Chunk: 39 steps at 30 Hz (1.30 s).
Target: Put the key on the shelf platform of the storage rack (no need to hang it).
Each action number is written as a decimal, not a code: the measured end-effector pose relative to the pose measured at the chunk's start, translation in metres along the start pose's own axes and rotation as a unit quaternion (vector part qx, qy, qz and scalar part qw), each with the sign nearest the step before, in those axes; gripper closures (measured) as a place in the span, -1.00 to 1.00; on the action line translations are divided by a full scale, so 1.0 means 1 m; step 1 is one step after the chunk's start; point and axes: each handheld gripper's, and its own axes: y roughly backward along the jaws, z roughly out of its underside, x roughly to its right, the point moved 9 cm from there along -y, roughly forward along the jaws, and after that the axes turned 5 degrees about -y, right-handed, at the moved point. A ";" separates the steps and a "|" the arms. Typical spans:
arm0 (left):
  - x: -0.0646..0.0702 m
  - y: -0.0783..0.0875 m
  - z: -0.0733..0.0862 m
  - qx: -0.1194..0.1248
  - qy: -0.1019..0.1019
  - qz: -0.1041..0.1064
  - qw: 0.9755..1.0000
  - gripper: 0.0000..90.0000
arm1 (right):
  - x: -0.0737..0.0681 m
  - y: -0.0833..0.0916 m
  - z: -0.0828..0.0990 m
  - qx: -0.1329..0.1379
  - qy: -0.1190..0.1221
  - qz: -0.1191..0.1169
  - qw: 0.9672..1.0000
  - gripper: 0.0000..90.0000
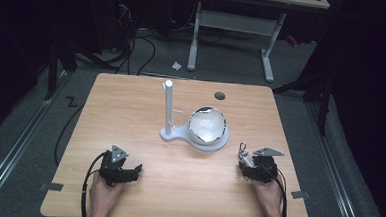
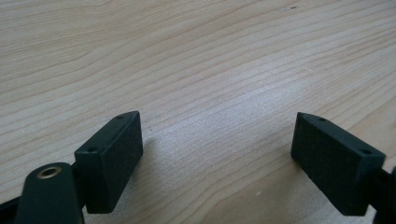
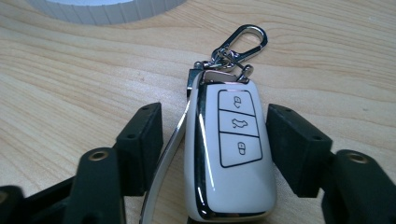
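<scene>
A white car key fob (image 3: 231,154) with three buttons, a chrome edge and a metal clip (image 3: 240,42) lies flat on the wooden table (image 1: 146,101). My right gripper (image 3: 215,135) is open, one jaw on each side of the fob with a small gap to each. From above, the right gripper (image 1: 250,164) sits near the table's front right, with the clip (image 1: 242,148) poking out ahead of it. My left gripper (image 2: 215,140) is open over bare wood. It rests at the front left, where the left gripper (image 1: 132,171) points toward the right.
A white stand (image 1: 167,107) with an upright post and a round base holds a shiny round bowl (image 1: 207,125) at mid-table. The base's ribbed rim (image 3: 107,11) lies just beyond the fob. A dark hole (image 1: 219,95) marks the far side of the tabletop. Cables run over the floor.
</scene>
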 end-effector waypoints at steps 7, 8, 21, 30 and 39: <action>0.000 0.000 0.000 0.000 0.000 0.000 1.000 -0.62 | 0.001 0.003 0.001 0.004 0.003 -0.004 1.000 0.29; 0.000 0.000 0.000 0.000 0.000 0.000 1.000 -0.62 | 0.001 0.003 0.001 0.004 0.003 -0.004 1.000 0.29; 0.000 0.000 0.000 0.000 0.000 0.000 1.000 -0.62 | 0.006 0.006 0.003 0.011 -0.008 -0.020 1.000 0.60; 0.000 0.000 0.000 0.000 0.000 0.000 1.000 -0.62 | 0.008 0.019 -0.003 0.036 -0.015 -0.031 0.999 0.62; 0.000 0.000 0.000 0.000 0.000 0.000 1.000 -0.62 | 0.007 0.040 -0.012 0.058 -0.016 -0.044 0.997 0.62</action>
